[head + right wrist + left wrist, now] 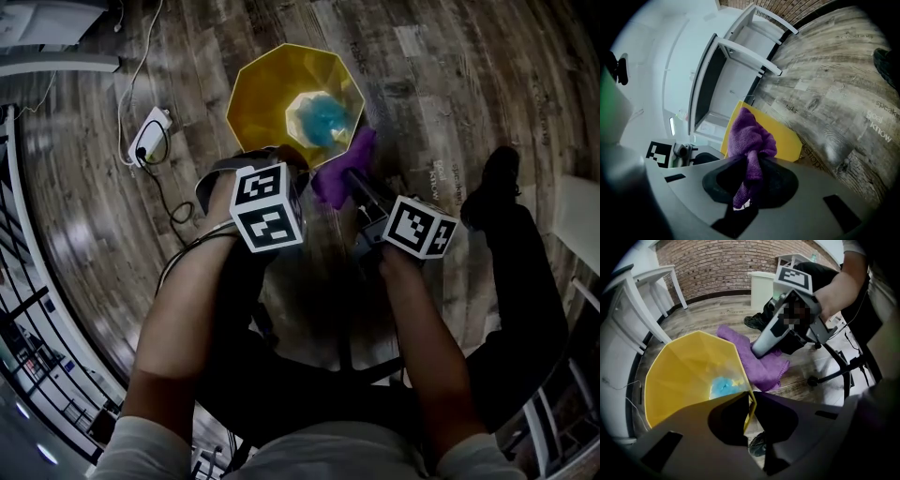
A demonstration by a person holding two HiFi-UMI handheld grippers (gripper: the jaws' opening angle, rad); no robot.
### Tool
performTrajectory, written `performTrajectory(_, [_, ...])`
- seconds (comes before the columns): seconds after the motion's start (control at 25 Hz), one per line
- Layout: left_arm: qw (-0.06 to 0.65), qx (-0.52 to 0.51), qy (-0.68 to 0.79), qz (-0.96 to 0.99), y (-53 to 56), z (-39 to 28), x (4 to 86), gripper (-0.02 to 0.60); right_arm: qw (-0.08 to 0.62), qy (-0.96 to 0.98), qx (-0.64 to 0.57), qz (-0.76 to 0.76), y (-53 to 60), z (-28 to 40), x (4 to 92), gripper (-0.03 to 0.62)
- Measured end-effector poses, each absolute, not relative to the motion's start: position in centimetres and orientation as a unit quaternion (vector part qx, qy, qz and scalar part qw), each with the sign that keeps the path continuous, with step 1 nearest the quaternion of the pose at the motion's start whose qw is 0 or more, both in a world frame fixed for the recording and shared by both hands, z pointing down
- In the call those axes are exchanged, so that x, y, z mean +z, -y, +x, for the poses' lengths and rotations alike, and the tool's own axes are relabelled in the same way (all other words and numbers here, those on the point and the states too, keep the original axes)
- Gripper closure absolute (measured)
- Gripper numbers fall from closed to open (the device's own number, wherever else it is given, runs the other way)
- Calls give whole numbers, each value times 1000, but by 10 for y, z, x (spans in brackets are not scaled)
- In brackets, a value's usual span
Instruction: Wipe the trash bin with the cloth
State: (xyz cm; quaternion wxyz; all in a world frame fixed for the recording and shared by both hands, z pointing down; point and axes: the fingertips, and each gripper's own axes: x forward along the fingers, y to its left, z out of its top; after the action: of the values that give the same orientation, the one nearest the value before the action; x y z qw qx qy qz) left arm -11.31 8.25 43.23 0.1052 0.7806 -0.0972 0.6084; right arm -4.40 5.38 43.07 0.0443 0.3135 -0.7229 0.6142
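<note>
A yellow faceted trash bin stands on the wood floor, with something blue at its bottom. My left gripper points steeply down and is shut on the bin's near rim, which runs between its jaws. My right gripper is shut on a purple cloth, bunched and sticking out of its jaws. In the head view the cloth hangs against the bin's right outer side. The left gripper view shows the cloth spread beside the bin, under the right gripper.
A white power strip with a black cable lies on the floor left of the bin. White tables stand to the left. A black stool base and the person's shoe are to the right.
</note>
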Motion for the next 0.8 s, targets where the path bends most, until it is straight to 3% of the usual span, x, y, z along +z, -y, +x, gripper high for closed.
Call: performTrajectory(0.8, [106,593,104,791,-80,-107,425,551,184,722,599,293,-41,-57,549,522])
